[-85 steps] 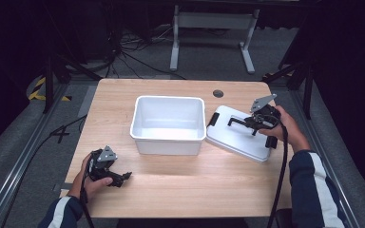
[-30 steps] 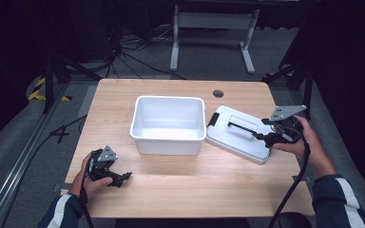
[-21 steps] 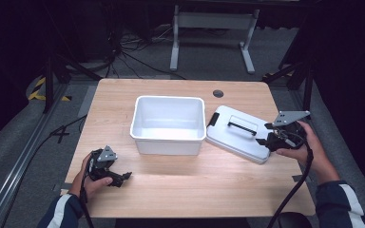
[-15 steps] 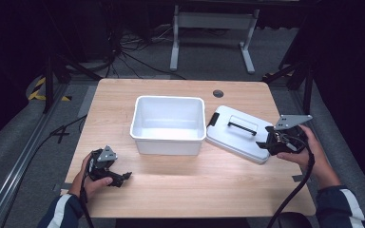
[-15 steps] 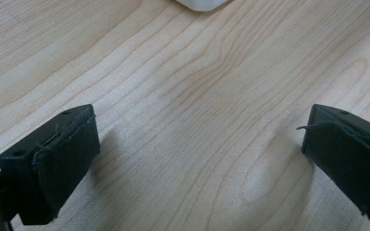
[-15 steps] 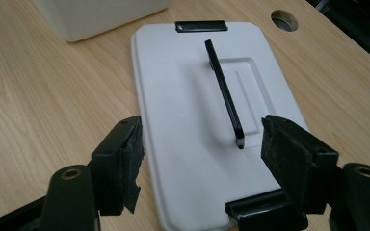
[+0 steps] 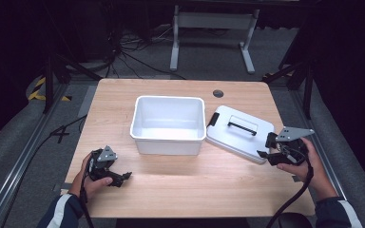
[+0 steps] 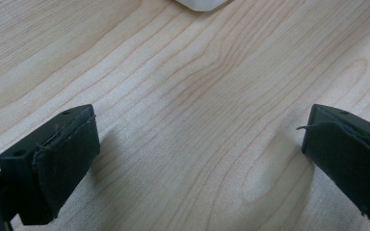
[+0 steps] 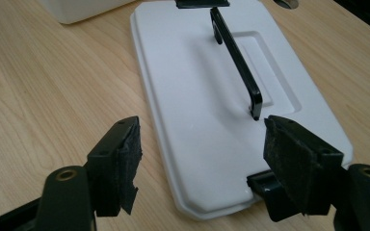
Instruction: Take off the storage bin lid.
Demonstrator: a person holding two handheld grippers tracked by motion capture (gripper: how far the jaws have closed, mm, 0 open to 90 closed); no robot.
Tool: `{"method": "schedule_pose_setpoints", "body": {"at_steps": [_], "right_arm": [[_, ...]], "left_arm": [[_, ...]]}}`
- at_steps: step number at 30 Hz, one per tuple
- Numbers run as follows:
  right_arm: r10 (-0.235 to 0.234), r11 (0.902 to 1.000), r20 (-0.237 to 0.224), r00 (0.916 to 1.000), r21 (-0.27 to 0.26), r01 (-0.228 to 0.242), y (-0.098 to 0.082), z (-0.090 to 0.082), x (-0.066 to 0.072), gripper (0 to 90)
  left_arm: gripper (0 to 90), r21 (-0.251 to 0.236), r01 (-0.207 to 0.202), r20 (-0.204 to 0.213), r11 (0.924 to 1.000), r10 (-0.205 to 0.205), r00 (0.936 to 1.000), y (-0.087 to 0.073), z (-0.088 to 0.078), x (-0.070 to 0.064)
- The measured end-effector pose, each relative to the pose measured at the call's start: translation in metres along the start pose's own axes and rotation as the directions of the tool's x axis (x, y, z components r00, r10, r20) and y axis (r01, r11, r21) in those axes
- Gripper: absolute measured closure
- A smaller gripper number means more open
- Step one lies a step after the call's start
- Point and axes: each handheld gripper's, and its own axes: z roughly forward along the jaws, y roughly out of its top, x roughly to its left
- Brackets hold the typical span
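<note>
One wooden tabletop (image 7: 180,190) carries everything here, and it is the largest thing in view. On its middle stands a white rectangular tub (image 7: 169,124), open on top and empty inside. Just to the right of the tub lies a white flat lid (image 7: 240,133), a little turned against the tub's side; it has a black handle (image 7: 242,125) on its top and a black clip at the end nearest the tub. The two seem very near each other, but I cannot tell if they touch.

The right hand-held gripper (image 7: 272,149) is held at the near right corner of the lid. In the right gripper view its jaws are spread wide, one on each side of the lid's near end (image 9: 212,159), and they pinch nothing; the handle (image 9: 236,53) runs away from the camera.

The left hand-held gripper (image 7: 120,176) rests near the front left of the tabletop, well apart from the tub. In the left gripper view its jaws are also spread wide over bare wood (image 8: 188,120), holding nothing.
</note>
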Motion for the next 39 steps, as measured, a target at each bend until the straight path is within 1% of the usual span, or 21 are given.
{"method": "schedule_pose_setpoints", "body": {"at_steps": [4, 6, 8, 9, 10, 11, 12, 15, 19, 21, 22, 23, 25, 27, 28, 31, 32, 35, 36, 37, 39], "right_arm": [[-0.007, 0.9999, 0.004, 1.0000, 0.007, 0.007, -0.006, 0.004, 0.005, 29.9], [-0.004, 1.0000, -0.002, 1.0000, 0.005, 0.004, -0.009, 0.005, 0.006, 29.9], [-0.006, 1.0000, 0.009, 0.9999, 0.007, 0.006, -0.015, 0.005, 0.010, 29.8], [-0.010, 0.9999, 0.009, 0.9999, -0.004, 0.010, -0.020, 0.006, 0.012, 29.6], [-0.010, 0.9999, 0.009, 0.9999, -0.004, 0.010, -0.020, 0.006, 0.012, 29.6], [-0.023, 0.9997, 0.015, 0.9996, -0.003, 0.023, -0.023, 0.007, 0.014, 29.1], [-0.025, 0.9997, 0.026, 0.9994, 0.001, 0.025, -0.027, 0.009, 0.015, 28.0], [-0.025, 0.9997, 0.025, 0.9994, -0.001, 0.025, -0.036, 0.011, 0.019, 28.1], [0.004, 1.0000, 0.016, 0.9999, -0.004, -0.004, -0.047, 0.013, 0.019, 26.9], [0.006, 1.0000, 0.021, 0.9998, -0.006, -0.005, -0.053, 0.013, 0.019, 26.4], [0.018, 0.9998, 0.024, 0.9996, -0.006, -0.018, -0.055, 0.013, 0.020, 26.3], [0.021, 0.9998, 0.026, 0.9994, -0.006, -0.021, -0.058, 0.014, 0.019, 26.0], [0.036, 0.9994, 0.020, 0.9991, -0.003, -0.036, -0.064, 0.014, 0.019, 25.6], [0.039, 0.9992, 0.019, 0.9991, -0.004, -0.039, -0.068, 0.015, 0.019, 25.0], [0.053, 0.9986, 0.023, 0.9983, -0.003, -0.053, -0.071, 0.016, 0.019, 24.3], [0.076, 0.9971, 0.021, 0.9969, 0.000, -0.076, -0.077, 0.018, 0.018, 23.4], [0.081, 0.9967, 0.025, 0.9964, 0.000, -0.081, -0.079, 0.019, 0.018, 22.8], [0.098, 0.9952, 0.016, 0.9951, -0.002, -0.098, -0.083, 0.020, 0.017, 22.4], [0.115, 0.9933, 0.016, 0.9932, -0.003, -0.115, -0.088, 0.021, 0.017, 21.7], [0.115, 0.9933, 0.016, 0.9932, -0.003, -0.115, -0.088, 0.021, 0.017, 21.7], [0.139, 0.9903, 0.011, 0.9903, -0.005, -0.138, -0.092, 0.023, 0.017, 20.8]], "left_arm": [[0.2, 0.000, 0.001, -0.001, 1.0000, -0.001, 1.0000, 0.000, 0.000, 0.000], [0.1, 0.000, 0.000, 0.000, 1.0000, 0.000, 1.0000, 0.000, 0.000, 0.000], [0.2, 0.000, 0.001, 0.000, 1.0000, -0.001, 1.0000, 0.000, 0.000, 0.000], [0.1, 0.000, 0.001, 0.000, 1.0000, -0.001, 1.0000, 0.000, 0.000, 0.000], [0.1, 0.000, 0.000, 0.000, 1.0000, 0.000, 1.0000, 0.000, 0.000, 0.000], [0.2, 0.000, 0.000, -0.001, 1.0000, 0.000, 1.0000, 0.000, 0.000, 0.000], [0.2, 0.000, 0.001, 0.000, 1.0000, -0.001, 1.0000, 0.000, 0.000, 0.000], [0.2, 0.000, 0.001, 0.000, 1.0000, -0.001, 1.0000, 0.000, 0.000, 0.000], [0.2, 0.000, 0.000, 0.000, 1.0000, 0.000, 1.0000, 0.000, 0.000, 0.000], [0.2, 0.000, 0.000, 0.000, 1.0000, 0.000, 1.0000, 0.000, 0.000, 0.000], [0.2, 0.000, 0.001, 0.000, 1.0000, -0.001, 1.0000, 0.000, 0.000, 0.000], [0.1, 0.000, 0.000, 0.000, 1.0000, 0.000, 1.0000, 0.000, 0.000, 0.000], [0.2, 0.000, 0.000, 0.000, 1.0000, 0.000, 1.0000, 0.000, 0.000, 0.000], [0.2, 0.000, 0.000, 0.000, 1.0000, 0.000, 1.0000, 0.000, 0.000, 0.000], [0.2, 0.000, 0.001, 0.000, 1.0000, -0.001, 1.0000, 0.000, 0.000, 0.000], [0.2, 0.000, 0.001, 0.000, 1.0000, -0.001, 1.0000, 0.000, 0.000, 0.000], [0.2, 0.000, 0.000, 0.000, 1.0000, 0.000, 1.0000, 0.000, 0.000, 0.000], [0.1, 0.000, 0.001, -0.001, 1.0000, -0.001, 1.0000, 0.000, 0.000, 0.000], [0.2, 0.000, 0.001, 0.000, 1.0000, -0.001, 1.0000, 0.000, 0.000, 0.000], [0.2, 0.000, 0.001, 0.000, 1.0000, -0.001, 1.0000, 0.000, 0.000, 0.000], [0.2, 0.000, 0.000, 0.000, 1.0000, 0.000, 1.0000, 0.000, 0.000, 0.000]]}}
